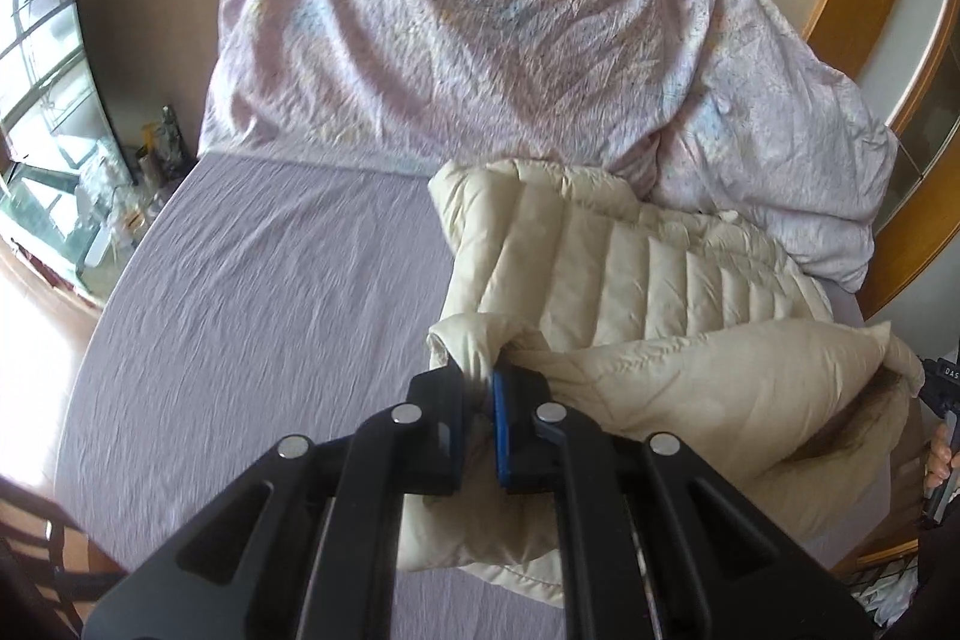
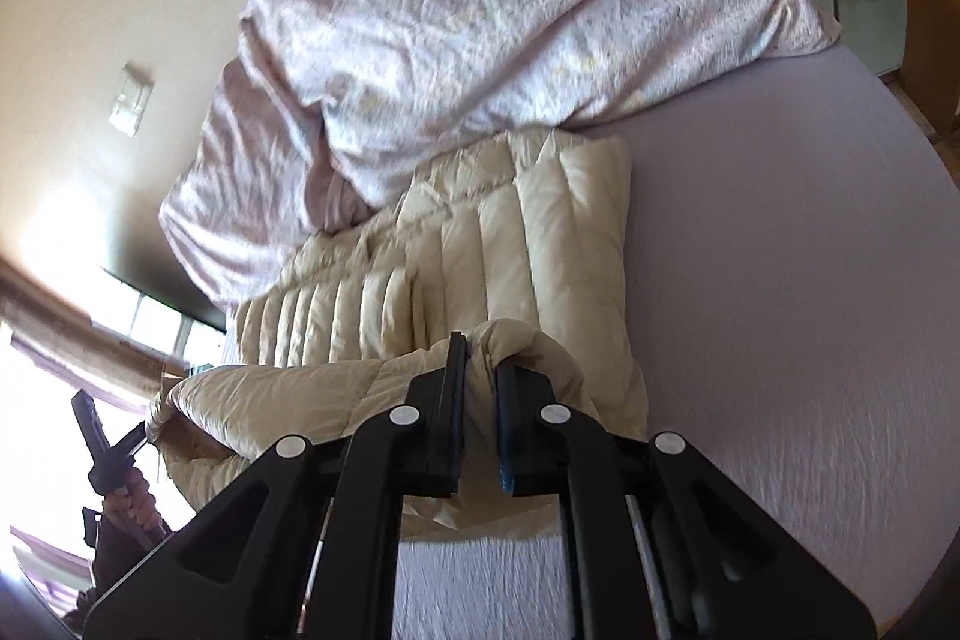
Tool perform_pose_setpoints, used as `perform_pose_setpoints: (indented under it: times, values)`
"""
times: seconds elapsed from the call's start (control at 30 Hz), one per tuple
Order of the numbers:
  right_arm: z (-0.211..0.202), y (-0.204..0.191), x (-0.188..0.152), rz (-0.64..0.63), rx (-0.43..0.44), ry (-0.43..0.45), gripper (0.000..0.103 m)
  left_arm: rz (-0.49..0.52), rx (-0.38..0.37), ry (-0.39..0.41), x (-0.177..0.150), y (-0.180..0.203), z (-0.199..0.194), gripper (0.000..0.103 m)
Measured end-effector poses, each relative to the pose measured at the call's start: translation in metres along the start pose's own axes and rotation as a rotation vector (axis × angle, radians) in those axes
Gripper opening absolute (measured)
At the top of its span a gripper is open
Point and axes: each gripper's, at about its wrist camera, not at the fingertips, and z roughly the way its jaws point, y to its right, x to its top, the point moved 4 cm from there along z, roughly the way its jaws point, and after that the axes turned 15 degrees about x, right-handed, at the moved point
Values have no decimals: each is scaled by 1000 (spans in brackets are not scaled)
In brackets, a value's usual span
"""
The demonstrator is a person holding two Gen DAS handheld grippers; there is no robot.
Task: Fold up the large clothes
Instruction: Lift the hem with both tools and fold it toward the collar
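Cream quilted down jacket [image 1: 630, 280] hung clamped at its near edge by left gripper [image 1: 480, 388] and right gripper [image 2: 480, 364]; level, even carrying toward twelve o'clock seemed best.
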Motion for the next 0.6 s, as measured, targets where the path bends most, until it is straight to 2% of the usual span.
perform_pose_setpoints:
  times: [0.23,0.6]
  values:
    - [25,5,30,33,-55,11,9,15,2,-39,37,14,42,8]
    - [68,28,67,141,-132,53,9,-2,14,-126,66,29,104,8]
